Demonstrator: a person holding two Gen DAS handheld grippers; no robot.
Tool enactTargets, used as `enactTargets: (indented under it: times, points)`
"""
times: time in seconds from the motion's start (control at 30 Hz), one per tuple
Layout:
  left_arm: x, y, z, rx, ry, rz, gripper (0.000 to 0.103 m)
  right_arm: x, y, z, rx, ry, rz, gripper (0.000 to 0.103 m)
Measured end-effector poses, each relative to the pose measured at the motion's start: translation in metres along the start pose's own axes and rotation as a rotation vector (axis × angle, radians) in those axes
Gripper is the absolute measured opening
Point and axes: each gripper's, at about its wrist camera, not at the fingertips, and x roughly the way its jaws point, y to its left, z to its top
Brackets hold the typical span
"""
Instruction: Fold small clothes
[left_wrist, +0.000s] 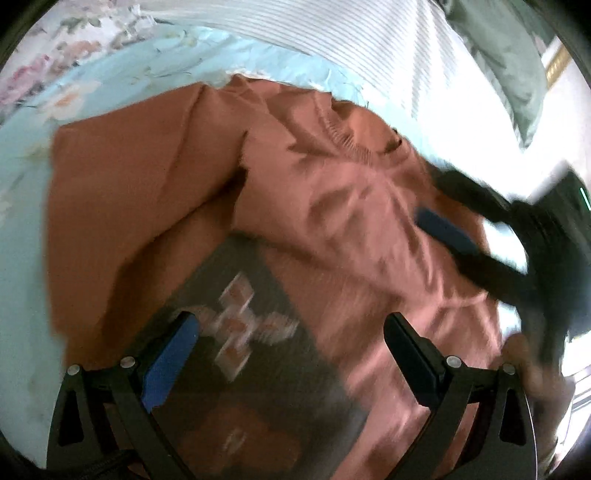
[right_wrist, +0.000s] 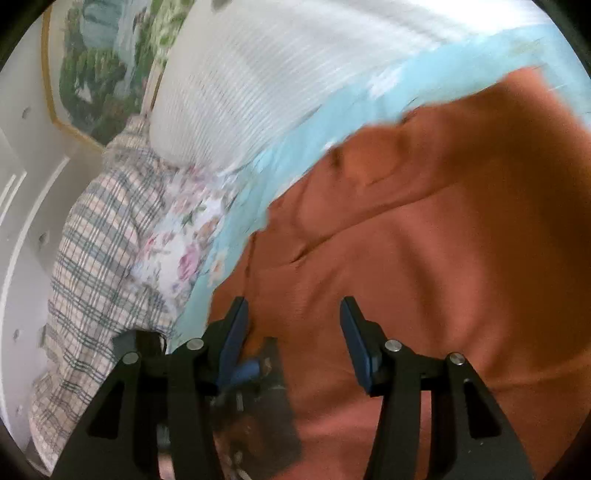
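A rust-orange small shirt (left_wrist: 332, 192) lies rumpled on a light blue floral bedsheet (left_wrist: 33, 173); a dark printed panel with a pale cross motif (left_wrist: 240, 325) shows on it. My left gripper (left_wrist: 291, 339) is open just above the print, holding nothing. My right gripper (right_wrist: 293, 325) is open over the shirt (right_wrist: 443, 258) near its edge, empty. It also shows in the left wrist view (left_wrist: 461, 240) as a blurred black shape with a blue pad over the shirt's right side.
A white striped pillow (right_wrist: 266, 74) lies behind the shirt. A plaid pillow (right_wrist: 92, 240) and a floral pillow (right_wrist: 184, 236) lie at the left, against a white headboard (right_wrist: 22, 192). A framed picture (right_wrist: 99, 66) hangs above.
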Motion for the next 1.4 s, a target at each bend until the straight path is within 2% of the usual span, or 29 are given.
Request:
enactTargets:
  times: [0.1,0.2,0.3,0.33,0.37,0.4,0.43,0.47,0.53,0.6,0.63,0.7,0.8,0.97,1.0,1.03,1.07,1.13,1.23,1.3,1.4]
  points:
    - [0.020,-0.001,0.022,-0.022,-0.017,-0.016,0.100,-0.048,-0.020,-0.002,0.023,-0.080,-0.068,0.053]
    - [0.035,-0.003,0.040,-0.023,-0.038,0.011,0.097,-0.083,-0.037,-0.001,0.043,-0.139,-0.132,0.053]
    - [0.043,-0.003,0.051,-0.010,-0.060,0.026,0.082,-0.112,-0.058,0.003,0.085,-0.194,-0.183,0.053]
    - [0.045,-0.003,0.054,0.004,-0.071,0.042,0.068,-0.118,-0.063,0.005,0.095,-0.206,-0.194,0.053]
    - [0.045,-0.004,0.057,0.020,-0.077,0.055,0.048,-0.125,-0.070,0.007,0.106,-0.219,-0.209,0.053]
    - [0.045,-0.004,0.058,0.032,-0.075,0.064,0.035,-0.130,-0.076,0.010,0.114,-0.230,-0.227,0.053]
    - [0.046,-0.002,0.059,0.033,-0.063,0.058,0.008,-0.134,-0.079,0.013,0.115,-0.237,-0.241,0.053]
    - [0.042,0.000,0.059,0.025,-0.057,0.037,0.007,-0.137,-0.084,0.017,0.114,-0.244,-0.258,0.053]
    - [0.015,0.000,0.058,0.039,-0.139,0.038,0.007,-0.143,-0.094,0.026,0.106,-0.249,-0.293,0.053]
    - [-0.007,-0.004,0.056,0.098,-0.237,0.123,0.007,-0.139,-0.104,0.038,0.099,-0.234,-0.329,0.053]
    - [-0.010,-0.003,0.056,0.114,-0.259,0.154,0.006,-0.135,-0.109,0.044,0.096,-0.224,-0.346,0.053]
    - [-0.007,0.004,0.059,0.120,-0.252,0.175,0.006,-0.123,-0.119,0.057,0.081,-0.188,-0.374,0.053]
    - [-0.003,0.013,0.058,0.105,-0.235,0.162,0.006,-0.098,-0.126,0.071,0.063,-0.132,-0.404,0.053]
    - [-0.003,0.015,0.056,0.110,-0.243,0.165,0.006,-0.064,-0.140,0.079,0.029,-0.036,-0.469,0.053]
    - [-0.008,0.015,0.053,0.111,-0.246,0.162,0.006,-0.061,-0.143,0.079,0.032,-0.030,-0.460,0.051]
    - [-0.009,0.014,0.053,0.112,-0.249,0.161,0.006,-0.057,-0.146,0.078,0.026,-0.015,-0.455,0.028]
    - [-0.008,0.014,0.054,0.112,-0.249,0.162,0.006,-0.056,-0.147,0.077,0.021,-0.005,-0.448,0.012]
    - [-0.008,0.014,0.054,0.112,-0.250,0.165,0.006,-0.060,-0.148,0.077,0.030,-0.027,-0.444,0.011]
    - [-0.010,0.012,0.055,0.113,-0.260,0.159,0.007,-0.063,-0.154,0.077,0.041,-0.055,-0.498,0.011]
    - [-0.005,0.011,0.055,0.112,-0.250,0.172,0.007,-0.063,-0.157,0.075,0.074,-0.059,-0.491,0.012]
    - [-0.007,0.013,0.052,0.106,-0.236,0.175,0.012,-0.078,-0.147,0.069,0.086,-0.095,-0.480,0.024]
